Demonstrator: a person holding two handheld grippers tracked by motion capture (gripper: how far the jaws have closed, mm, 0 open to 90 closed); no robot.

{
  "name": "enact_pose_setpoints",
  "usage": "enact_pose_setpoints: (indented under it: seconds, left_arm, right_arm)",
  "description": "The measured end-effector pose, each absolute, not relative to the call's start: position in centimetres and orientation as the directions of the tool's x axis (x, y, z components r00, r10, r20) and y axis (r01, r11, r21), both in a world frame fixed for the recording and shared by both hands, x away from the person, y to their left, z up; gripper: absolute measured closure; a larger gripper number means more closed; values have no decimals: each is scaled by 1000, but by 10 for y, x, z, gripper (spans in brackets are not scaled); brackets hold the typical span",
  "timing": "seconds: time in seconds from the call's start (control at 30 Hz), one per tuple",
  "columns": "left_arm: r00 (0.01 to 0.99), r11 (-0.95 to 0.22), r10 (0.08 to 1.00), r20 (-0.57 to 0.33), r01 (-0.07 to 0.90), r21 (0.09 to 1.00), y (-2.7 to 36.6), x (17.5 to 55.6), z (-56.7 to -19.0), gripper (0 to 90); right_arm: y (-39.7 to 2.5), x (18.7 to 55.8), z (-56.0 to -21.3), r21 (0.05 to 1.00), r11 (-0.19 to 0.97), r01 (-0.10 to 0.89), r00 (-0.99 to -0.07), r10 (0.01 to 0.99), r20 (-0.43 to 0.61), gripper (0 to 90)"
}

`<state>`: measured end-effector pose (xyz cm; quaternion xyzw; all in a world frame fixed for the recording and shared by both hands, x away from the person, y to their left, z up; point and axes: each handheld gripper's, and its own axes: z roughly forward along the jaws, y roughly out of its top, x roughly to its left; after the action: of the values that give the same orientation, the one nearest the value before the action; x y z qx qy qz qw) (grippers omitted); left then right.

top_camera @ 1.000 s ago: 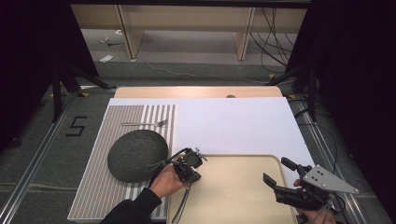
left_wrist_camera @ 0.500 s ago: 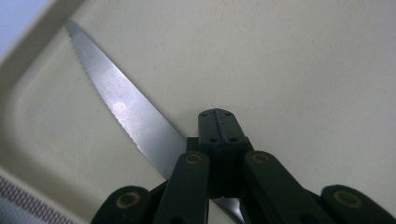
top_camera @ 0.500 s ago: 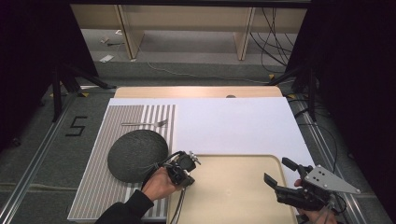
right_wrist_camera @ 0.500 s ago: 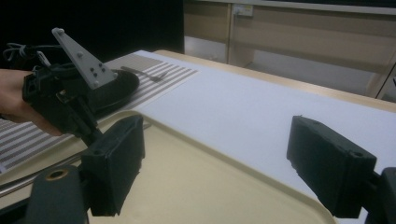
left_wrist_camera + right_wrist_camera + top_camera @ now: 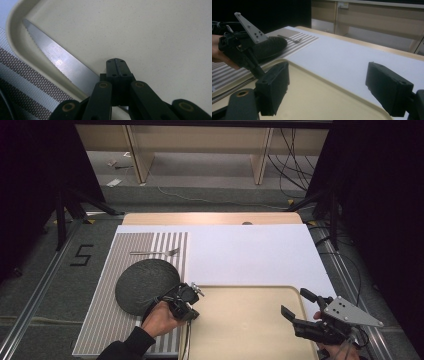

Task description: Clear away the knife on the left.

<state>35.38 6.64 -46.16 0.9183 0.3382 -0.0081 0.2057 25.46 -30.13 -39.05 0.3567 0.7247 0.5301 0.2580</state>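
**Knife lies along the tray's left rim**

The left gripper (image 5: 117,65) has its jaws pressed together, gripping nothing, their tips over the beige tray (image 5: 162,37) beside a serrated knife (image 5: 57,62) that lies along the tray's left rim. The right gripper (image 5: 297,306) hovers spread wide at the tray's right edge. Between them the tray floor (image 5: 240,320) is bare. A dark round plate (image 5: 145,285) and a fork (image 5: 155,252) rest on the striped mat (image 5: 105,330).
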Motion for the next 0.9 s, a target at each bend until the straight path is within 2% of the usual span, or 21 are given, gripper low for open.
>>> enact_pose_setpoints:
  seconds: [0.3,0.4,0.5,0.6,0.73,0.9]
  left_arm:
    - [762,-663,625,-170,633,399,72,354,-461,894]
    - [756,-637,625,-194,638,433,76,357,-457,781]
    - [756,-609,617,-218,634,476,80,357,-453,727]
    - [758,-588,608,-235,629,508,82,357,-450,607]
    - [774,-565,592,-227,599,567,81,354,-446,475]
    - [793,-508,568,-218,547,665,82,350,-437,364]
  right_arm:
    - [-300,255,-390,954,181,240,-614,789,4,200]
    - [-300,255,-390,954,184,238,-616,788,2,200]
    - [-300,255,-390,954,185,238,-617,787,1,200]
    - [-300,255,-390,953,185,239,-616,788,2,200]
    - [-300,255,-390,954,182,238,-617,787,3,200]
    - [-300,255,-390,954,180,238,-618,786,6,200]
